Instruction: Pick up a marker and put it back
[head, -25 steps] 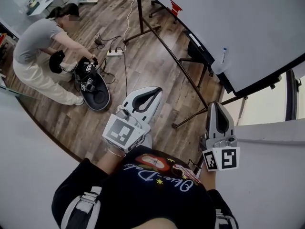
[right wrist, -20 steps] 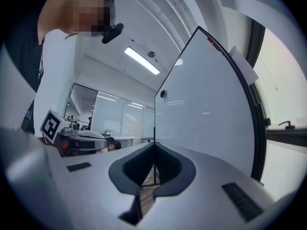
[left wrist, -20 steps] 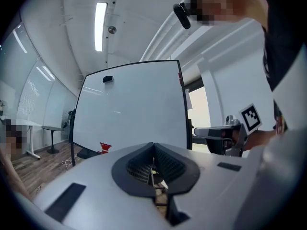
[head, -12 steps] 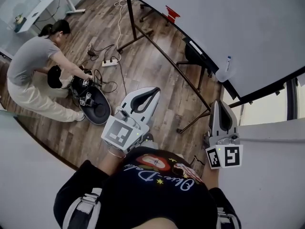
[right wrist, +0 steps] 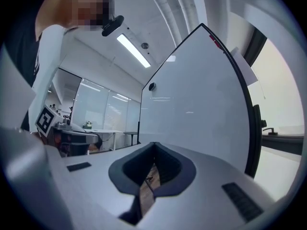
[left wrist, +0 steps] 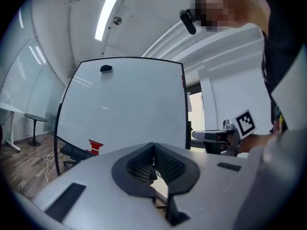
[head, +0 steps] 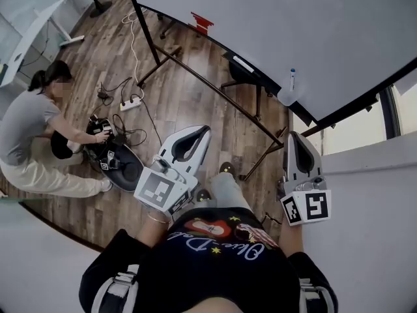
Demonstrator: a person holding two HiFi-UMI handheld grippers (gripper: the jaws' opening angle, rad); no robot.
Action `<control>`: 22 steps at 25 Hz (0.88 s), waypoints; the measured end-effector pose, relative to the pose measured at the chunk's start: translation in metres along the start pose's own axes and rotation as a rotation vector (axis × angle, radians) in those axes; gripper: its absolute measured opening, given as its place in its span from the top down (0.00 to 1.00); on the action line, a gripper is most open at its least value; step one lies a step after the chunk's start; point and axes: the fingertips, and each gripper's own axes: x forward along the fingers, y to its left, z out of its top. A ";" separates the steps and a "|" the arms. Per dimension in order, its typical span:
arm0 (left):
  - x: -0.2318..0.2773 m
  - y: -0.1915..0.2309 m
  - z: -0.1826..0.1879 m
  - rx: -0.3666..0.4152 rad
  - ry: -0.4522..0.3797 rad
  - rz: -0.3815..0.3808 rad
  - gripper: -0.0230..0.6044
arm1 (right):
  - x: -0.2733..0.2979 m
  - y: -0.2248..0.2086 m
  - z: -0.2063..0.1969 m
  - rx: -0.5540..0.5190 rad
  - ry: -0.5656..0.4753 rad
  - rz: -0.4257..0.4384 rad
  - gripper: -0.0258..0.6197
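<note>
Facing the whiteboard (head: 280, 25), the person held left tool (head: 204, 130) and right tool (head: 294, 137) pressed together, empty, the marker (head: 292, 80) upright at the board's lower edge; approaching, then opening, seemed next.

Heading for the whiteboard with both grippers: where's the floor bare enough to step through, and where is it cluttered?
Bare wood floor runs between the left gripper and the floor bar of the whiteboard. Crowded at the left: a power strip and loose cables beside a crouching person working over gear.
</note>
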 end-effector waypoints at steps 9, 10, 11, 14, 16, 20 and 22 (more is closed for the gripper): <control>0.043 0.055 0.012 0.033 0.004 0.056 0.96 | 0.061 -0.049 -0.002 -0.010 -0.030 -0.065 0.96; 0.050 0.059 0.014 0.039 0.003 0.053 0.96 | 0.066 -0.056 -0.003 -0.012 -0.026 -0.076 0.96; 0.059 0.062 0.016 0.047 0.004 0.046 0.96 | 0.072 -0.063 -0.005 -0.014 -0.024 -0.088 0.96; 0.089 0.072 0.019 0.061 0.005 0.025 0.96 | 0.089 -0.085 -0.010 -0.018 -0.011 -0.116 0.96; 0.109 0.074 0.018 0.058 0.009 -0.001 0.96 | 0.097 -0.098 -0.017 -0.014 0.006 -0.134 0.96; 0.151 0.075 0.014 0.066 0.022 -0.062 0.96 | 0.112 -0.116 -0.030 -0.011 0.034 -0.156 0.96; 0.169 0.073 0.013 0.066 0.027 -0.086 0.96 | 0.119 -0.122 -0.034 -0.012 0.053 -0.160 0.96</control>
